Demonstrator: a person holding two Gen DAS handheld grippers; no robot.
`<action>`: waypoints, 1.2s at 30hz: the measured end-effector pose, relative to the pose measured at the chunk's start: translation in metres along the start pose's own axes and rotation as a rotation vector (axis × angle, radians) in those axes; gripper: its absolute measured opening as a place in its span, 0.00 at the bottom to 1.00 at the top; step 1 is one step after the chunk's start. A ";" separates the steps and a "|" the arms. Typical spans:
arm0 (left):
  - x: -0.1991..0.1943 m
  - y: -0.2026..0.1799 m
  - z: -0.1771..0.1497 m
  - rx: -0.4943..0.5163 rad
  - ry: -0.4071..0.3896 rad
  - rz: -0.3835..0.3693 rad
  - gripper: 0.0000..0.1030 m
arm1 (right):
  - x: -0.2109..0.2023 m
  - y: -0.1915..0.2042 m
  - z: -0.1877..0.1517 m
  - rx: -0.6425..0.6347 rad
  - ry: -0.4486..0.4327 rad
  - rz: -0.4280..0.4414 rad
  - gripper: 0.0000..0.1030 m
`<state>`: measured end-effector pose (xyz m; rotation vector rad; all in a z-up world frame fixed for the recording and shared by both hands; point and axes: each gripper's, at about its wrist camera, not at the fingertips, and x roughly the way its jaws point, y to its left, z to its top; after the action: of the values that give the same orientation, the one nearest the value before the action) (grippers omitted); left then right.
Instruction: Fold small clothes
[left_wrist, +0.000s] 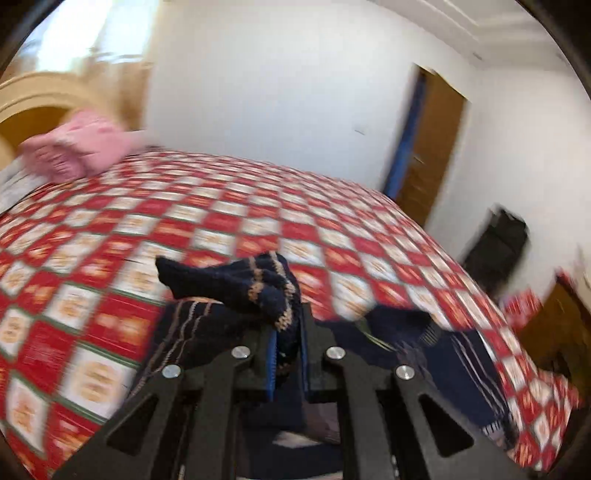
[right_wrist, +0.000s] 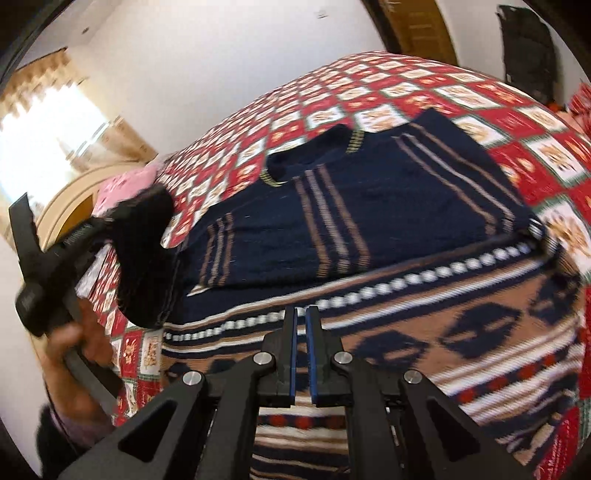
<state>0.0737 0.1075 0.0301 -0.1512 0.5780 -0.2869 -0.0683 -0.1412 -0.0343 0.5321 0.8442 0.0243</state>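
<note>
The left gripper (left_wrist: 288, 332) is clamped on a fold of the navy sweater's (right_wrist: 369, 206) sleeve (left_wrist: 229, 284), which sticks out ahead and to the left of the fingers, cuff end free. The sweater's body lies flat on the checked bedspread (left_wrist: 110, 258), below and to the right of that sleeve, so the left hand looks the nearer one for laying it across. The right gripper (right_wrist: 301, 314) is closed on nothing, hovering over a patterned knit (right_wrist: 461, 332) beside the sweater's hem. The sweater is dark wool with tan stripes.

Red-and-white checked bedspread (left_wrist: 207, 229), pink pillow (left_wrist: 77, 147) at its far corner, wooden door (left_wrist: 432, 147) beyond
</note>
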 end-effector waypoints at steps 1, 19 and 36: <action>0.006 -0.016 -0.010 0.025 0.021 -0.019 0.10 | -0.001 -0.004 -0.001 0.007 0.001 -0.001 0.05; -0.043 -0.029 -0.079 0.130 0.127 0.021 0.73 | 0.016 0.031 0.022 -0.065 -0.028 0.324 0.05; -0.056 0.087 -0.088 -0.167 0.142 0.191 0.74 | 0.068 0.091 0.027 -0.420 0.138 0.073 0.05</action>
<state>-0.0003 0.2019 -0.0329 -0.2369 0.7528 -0.0636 0.0137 -0.0586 -0.0267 0.1661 0.9236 0.3017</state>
